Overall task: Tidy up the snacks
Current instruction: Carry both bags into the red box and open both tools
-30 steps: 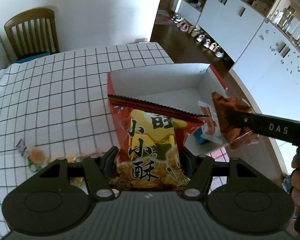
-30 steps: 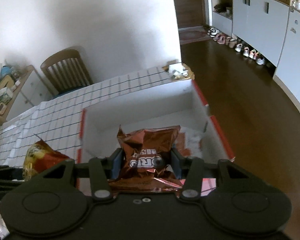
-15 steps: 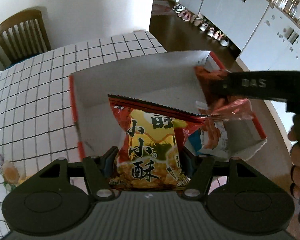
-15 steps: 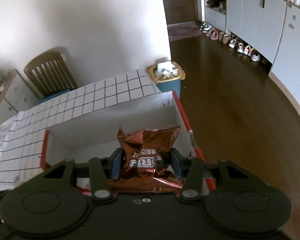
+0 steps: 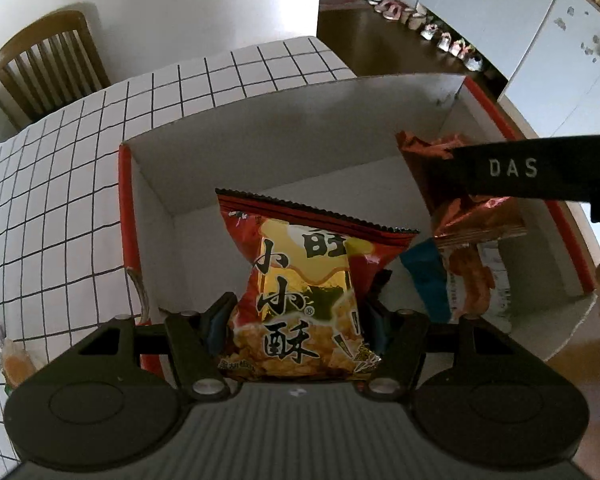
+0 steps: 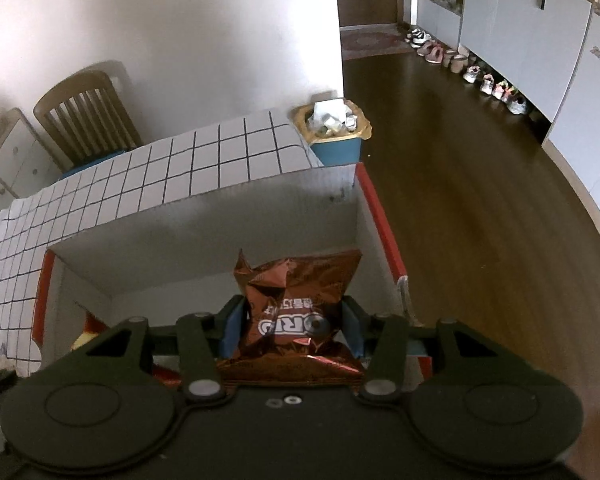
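Note:
My left gripper (image 5: 298, 316) is shut on a red and yellow snack bag (image 5: 304, 280) and holds it over the left half of a white cardboard box with red edges (image 5: 126, 200). My right gripper (image 6: 292, 320) is shut on a brown foil Oreo bag (image 6: 296, 300), held over the right half of the same box (image 6: 380, 224). In the left wrist view the right gripper's black finger (image 5: 540, 168) crosses the Oreo bag (image 5: 460, 204). A blue and white snack pack (image 5: 460, 280) lies in the box.
The box sits at the right edge of a table with a white checked cloth (image 5: 60, 200). A loose snack (image 5: 14, 364) lies on the cloth at left. A wooden chair (image 5: 48, 64) stands behind. A filled bin (image 6: 332, 128) stands beyond the table.
Both grippers have moved forward over the box with their bags. The box now fills more of both views.

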`<state>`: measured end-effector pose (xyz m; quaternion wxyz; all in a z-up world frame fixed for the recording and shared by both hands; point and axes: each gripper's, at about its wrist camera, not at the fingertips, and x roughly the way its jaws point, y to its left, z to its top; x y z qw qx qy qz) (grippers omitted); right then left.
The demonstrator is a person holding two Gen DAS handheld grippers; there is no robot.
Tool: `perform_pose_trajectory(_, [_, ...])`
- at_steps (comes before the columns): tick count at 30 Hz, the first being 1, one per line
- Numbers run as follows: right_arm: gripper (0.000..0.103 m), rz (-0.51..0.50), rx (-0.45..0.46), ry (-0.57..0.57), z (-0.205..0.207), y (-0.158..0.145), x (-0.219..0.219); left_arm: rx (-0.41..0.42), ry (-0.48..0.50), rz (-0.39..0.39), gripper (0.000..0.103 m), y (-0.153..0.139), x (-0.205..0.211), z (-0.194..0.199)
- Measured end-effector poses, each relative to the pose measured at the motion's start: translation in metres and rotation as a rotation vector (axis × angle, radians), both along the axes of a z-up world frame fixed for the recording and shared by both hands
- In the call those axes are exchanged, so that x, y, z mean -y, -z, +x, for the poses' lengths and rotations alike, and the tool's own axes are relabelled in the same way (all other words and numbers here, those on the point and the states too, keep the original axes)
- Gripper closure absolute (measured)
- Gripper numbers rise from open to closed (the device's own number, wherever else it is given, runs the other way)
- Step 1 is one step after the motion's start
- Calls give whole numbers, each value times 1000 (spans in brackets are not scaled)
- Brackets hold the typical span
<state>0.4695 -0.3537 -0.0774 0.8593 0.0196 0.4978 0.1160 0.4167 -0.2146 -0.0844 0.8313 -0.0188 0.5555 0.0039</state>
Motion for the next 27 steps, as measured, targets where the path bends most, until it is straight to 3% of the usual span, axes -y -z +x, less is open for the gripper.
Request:
perform_pose_trajectory(6, [49,11,-13,-5,4,-1,2,-5,2,-12,37,2,1,3])
perform_pose_trajectory(16, [26,23,17,-10,-7,-14,7,31,-18,-76,27,-10,-9,-7])
perform_pose_trajectory(27, [18,39,62,-29,-29,-41,12,87,-3,-118,27,-38,-19,-32])
